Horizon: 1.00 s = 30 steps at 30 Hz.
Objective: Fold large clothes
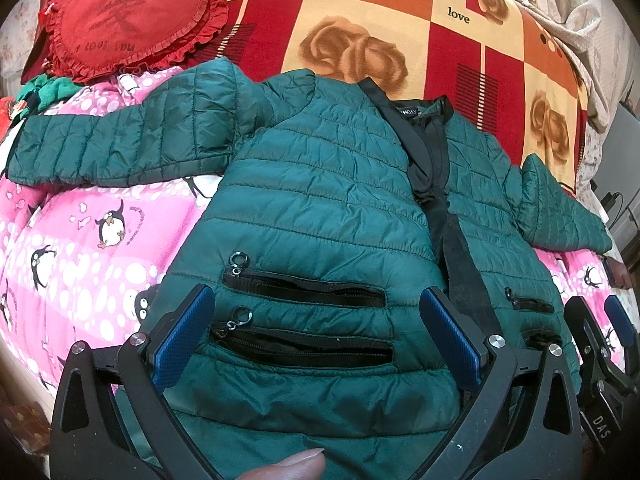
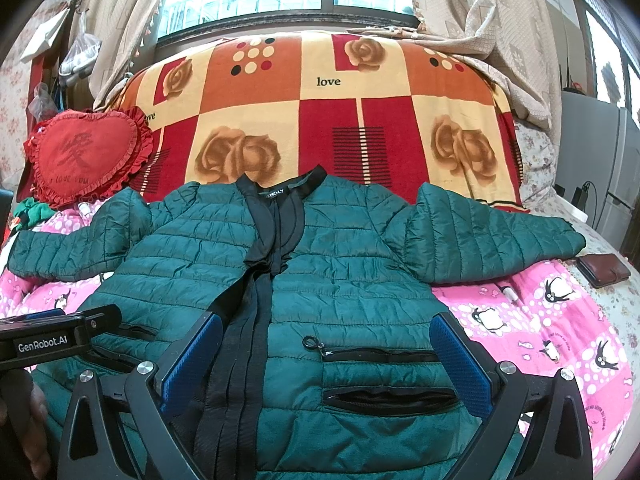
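Quilted green jacket (image 2: pixel 320 264) flat on the bed (image 2: pixel 560 320), both grippers' fingers apart over its near hem; only right wrist view shows the brown wallet (image 2: pixel 604 268) far right.

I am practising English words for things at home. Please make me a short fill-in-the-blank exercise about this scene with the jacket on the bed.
1. The quilted jacket spread on the bed is dark ____ with black trim.
2. The pink blanket under it is printed with ____.
3. The red cushion has the shape of a ____.
4. Both the left gripper and the right gripper have their jaws ____, holding nothing.

Missing words: green; penguins; heart; open
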Tool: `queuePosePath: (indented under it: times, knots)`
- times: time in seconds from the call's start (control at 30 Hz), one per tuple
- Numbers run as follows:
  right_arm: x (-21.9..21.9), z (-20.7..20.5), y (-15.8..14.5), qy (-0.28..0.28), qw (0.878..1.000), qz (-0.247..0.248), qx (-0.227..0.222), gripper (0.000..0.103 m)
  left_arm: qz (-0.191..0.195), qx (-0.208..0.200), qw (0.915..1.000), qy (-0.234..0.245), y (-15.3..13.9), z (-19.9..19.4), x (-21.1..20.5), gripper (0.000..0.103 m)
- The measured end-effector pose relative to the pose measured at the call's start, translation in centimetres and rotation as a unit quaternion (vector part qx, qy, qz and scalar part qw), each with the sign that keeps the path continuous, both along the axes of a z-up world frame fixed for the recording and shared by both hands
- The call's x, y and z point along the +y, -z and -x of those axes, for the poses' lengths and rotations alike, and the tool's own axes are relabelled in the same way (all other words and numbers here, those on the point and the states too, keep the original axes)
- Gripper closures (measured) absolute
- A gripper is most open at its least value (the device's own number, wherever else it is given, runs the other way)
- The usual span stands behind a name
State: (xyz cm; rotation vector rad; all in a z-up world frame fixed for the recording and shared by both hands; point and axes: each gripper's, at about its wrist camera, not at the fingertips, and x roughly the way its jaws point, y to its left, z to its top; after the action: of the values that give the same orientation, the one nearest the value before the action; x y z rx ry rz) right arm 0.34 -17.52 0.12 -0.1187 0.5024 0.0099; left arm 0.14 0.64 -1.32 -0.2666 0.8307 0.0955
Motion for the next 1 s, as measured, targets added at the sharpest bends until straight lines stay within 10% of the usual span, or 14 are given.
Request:
queuePosePath:
  times: [1.0]
  knots:
    - [-0.4, 0.0, -0.1, 0.001, 1.000, 0.001, 0.000, 0.000, 0.004, 0.004, 1.0000, -0.002, 0.2, -0.1, 0.4, 0.000]
